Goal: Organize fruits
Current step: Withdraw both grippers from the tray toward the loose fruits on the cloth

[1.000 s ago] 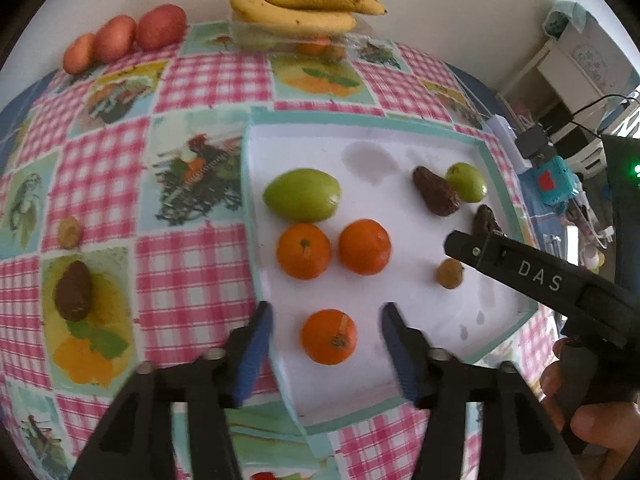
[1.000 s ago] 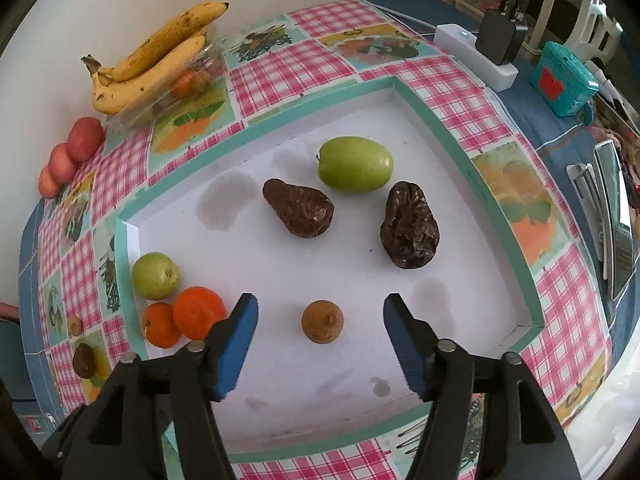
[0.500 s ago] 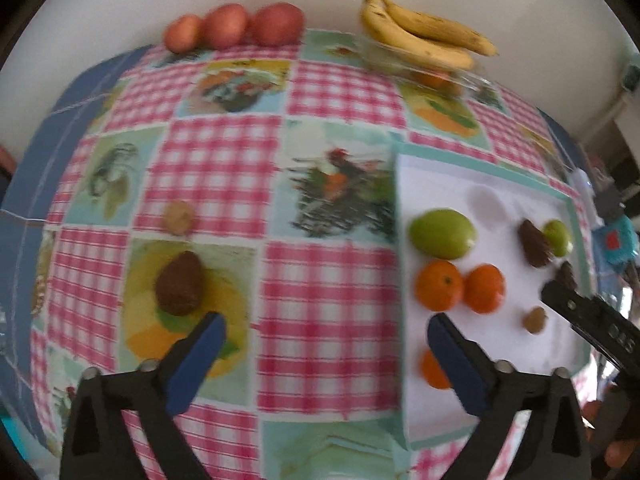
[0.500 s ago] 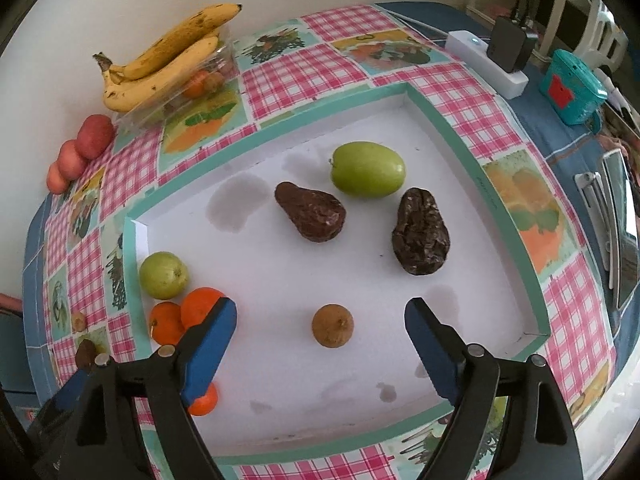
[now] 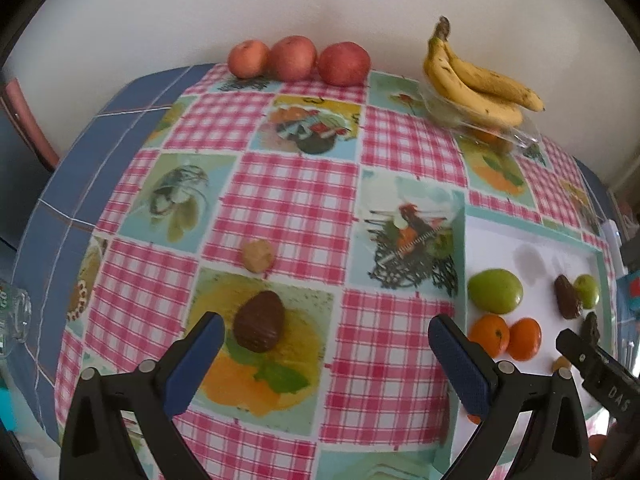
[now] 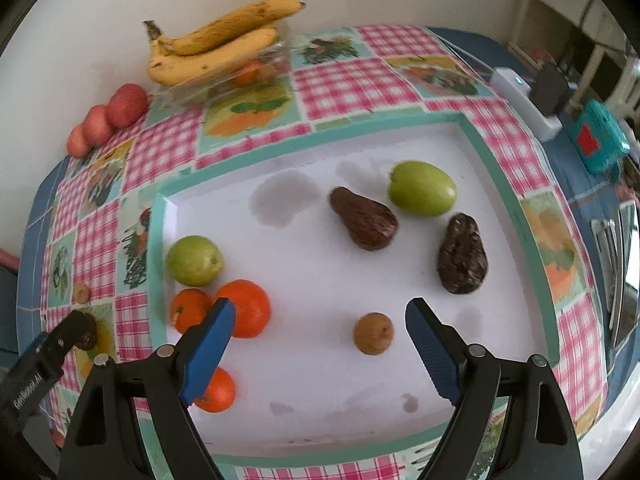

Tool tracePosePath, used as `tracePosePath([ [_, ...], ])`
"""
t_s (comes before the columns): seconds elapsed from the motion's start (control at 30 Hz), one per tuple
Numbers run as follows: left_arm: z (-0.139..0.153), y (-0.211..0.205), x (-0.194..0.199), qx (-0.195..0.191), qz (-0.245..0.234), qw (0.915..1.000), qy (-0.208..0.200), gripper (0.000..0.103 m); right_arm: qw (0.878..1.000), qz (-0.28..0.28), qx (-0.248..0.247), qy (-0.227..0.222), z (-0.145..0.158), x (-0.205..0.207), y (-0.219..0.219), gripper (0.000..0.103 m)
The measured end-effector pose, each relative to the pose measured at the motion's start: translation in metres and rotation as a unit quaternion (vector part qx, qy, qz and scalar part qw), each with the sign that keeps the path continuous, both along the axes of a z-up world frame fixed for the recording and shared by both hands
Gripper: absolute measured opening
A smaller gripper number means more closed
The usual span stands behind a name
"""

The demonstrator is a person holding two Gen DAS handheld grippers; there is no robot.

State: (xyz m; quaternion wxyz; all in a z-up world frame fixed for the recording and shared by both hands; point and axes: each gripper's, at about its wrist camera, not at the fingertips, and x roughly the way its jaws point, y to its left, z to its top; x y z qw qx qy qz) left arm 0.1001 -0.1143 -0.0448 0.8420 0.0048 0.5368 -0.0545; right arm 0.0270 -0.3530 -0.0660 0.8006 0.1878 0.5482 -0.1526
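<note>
My left gripper (image 5: 326, 358) is open and empty above the checked tablecloth, with a dark brown avocado (image 5: 259, 321) just inside its left finger and a small tan fruit (image 5: 258, 255) beyond it. The white tray (image 6: 320, 420) holds a green fruit (image 6: 194, 260), three oranges (image 6: 244, 307), two dark avocados (image 6: 364, 218), a second green fruit (image 6: 422, 188) and a small brown fruit (image 6: 373, 333). My right gripper (image 6: 320, 346) is open and empty over the tray's near part, the small brown fruit between its fingers but farther on.
Three red apples (image 5: 298, 58) and bananas (image 5: 476, 80) on a clear container stand along the wall. A white power strip (image 6: 524, 96) and a teal box (image 6: 598, 140) lie right of the tray. The table edge drops off at left.
My left gripper has swung left off the tray, from around the near orange to over the tablecloth by the avocado, and opened wider. My right gripper drew back slightly and opened wider.
</note>
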Motion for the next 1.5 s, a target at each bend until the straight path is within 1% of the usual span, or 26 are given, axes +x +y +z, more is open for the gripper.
tracePosePath([
  [0.1, 0.003, 0.005, 0.003, 0.011, 0.009, 0.9999, -0.005, 0.103, 1.0, 0.019, -0.007, -0.019, 0.003, 0.002, 0.01, 0.087],
  [0.17, 0.005, 0.008, 0.004, 0.015, 0.016, 0.9997, -0.005, 0.103, 0.998, 0.039, -0.025, -0.03, 0.006, 0.004, 0.019, 0.087],
  [0.23, 0.005, 0.011, 0.006, 0.017, 0.023, 0.9996, -0.001, 0.103, 0.997, 0.049, -0.04, -0.032, 0.008, 0.005, 0.026, 0.087],
  [0.3, 0.005, 0.016, 0.009, 0.013, 0.028, 0.9995, 0.0, 0.103, 0.997, 0.057, -0.042, -0.041, 0.009, 0.007, 0.033, 0.087],
  [0.37, 0.007, 0.019, 0.011, 0.019, 0.031, 0.9993, -0.006, 0.103, 0.996, 0.065, -0.043, -0.048, 0.01, 0.008, 0.04, 0.087],
  [0.43, 0.008, 0.024, 0.013, 0.027, 0.032, 0.9991, -0.013, 0.103, 0.995, 0.073, -0.051, -0.046, 0.009, 0.011, 0.046, 0.088],
  [0.53, 0.009, 0.036, 0.016, 0.023, 0.033, 0.999, -0.018, 0.103, 0.994, 0.081, -0.056, -0.042, 0.007, 0.016, 0.054, 0.088],
  [0.6, 0.007, 0.049, 0.019, 0.02, 0.042, 0.9987, -0.022, 0.103, 0.994, 0.083, -0.05, -0.043, 0.007, 0.018, 0.059, 0.088],
  [0.83, 0.007, 0.105, 0.032, 0.013, 0.1, 0.9947, -0.02, 0.103, 0.993, 0.104, -0.02, -0.059, 0.014, 0.033, 0.089, 0.088],
  [0.9, 0.008, 0.118, 0.034, 0.017, 0.105, 0.9942, -0.02, 0.103, 0.992, 0.113, -0.01, -0.063, 0.017, 0.038, 0.1, 0.088],
  [1.03, 0.011, 0.141, 0.037, 0.028, 0.112, 0.993, -0.022, 0.103, 0.989, 0.136, -0.006, -0.066, 0.021, 0.046, 0.127, 0.088],
  [1.13, 0.011, 0.157, 0.038, 0.027, 0.122, 0.992, -0.02, 0.103, 0.986, 0.151, -0.002, -0.064, 0.021, 0.052, 0.146, 0.088],
  [1.27, 0.007, 0.168, 0.041, 0.03, 0.121, 0.9921, -0.009, 0.103, 0.983, 0.172, 0.008, -0.059, 0.016, 0.059, 0.171, 0.088],
  [1.5, -0.014, 0.171, 0.048, 0.042, 0.115, 0.9923, 0.02, 0.103, 0.979, 0.198, 0.024, -0.034, -0.003, 0.071, 0.207, 0.088],
])
